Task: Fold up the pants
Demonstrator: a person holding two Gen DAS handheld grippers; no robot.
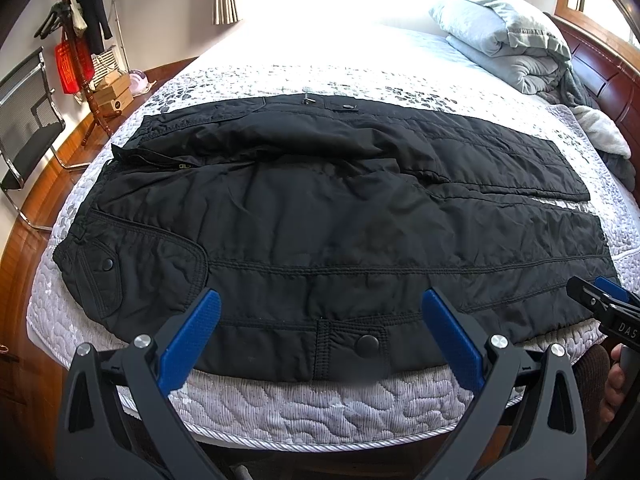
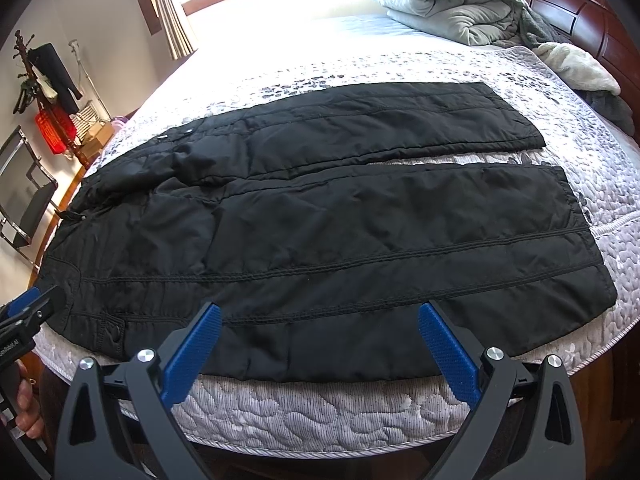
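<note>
Jaws stand wide open on both tools, with nothing between them. The left gripper (image 1: 320, 308) hangs over the near edge of the black pants (image 1: 320, 216), close to a snap button (image 1: 367, 345). The right gripper (image 2: 318, 322) hangs over the near leg, further toward the cuffs. The pants lie flat and spread out on the bed (image 1: 320, 412), waist to the left and both legs apart. A folded gray blanket (image 2: 444, 0) sits at the far corner.
</note>
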